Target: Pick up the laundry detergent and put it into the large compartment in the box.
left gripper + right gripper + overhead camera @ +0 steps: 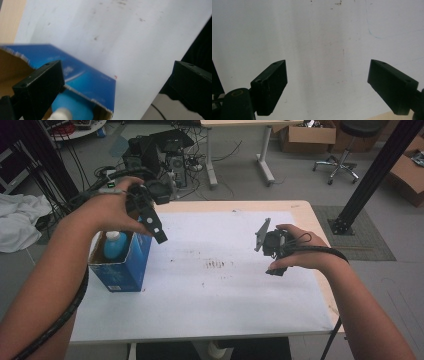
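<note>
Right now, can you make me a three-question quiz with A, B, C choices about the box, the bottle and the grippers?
1. Where is the bottle?
A. inside the box
B. lying on the white sheet
C. on the floor

2. What colour is the box outside?
A. red
B. blue
C. green

3. How do the jaws of the left gripper stand?
A. shut on the bottle
B. shut on nothing
C. open, holding nothing

Answers:
1. A, the high view shows the bottle's white cap and blue body standing in the open-topped box.
2. B, its outer walls are blue in the high view and the left gripper view.
3. C, the left gripper view shows a wide gap between the two jaws, with nothing between them. The right gripper is open too.
</note>
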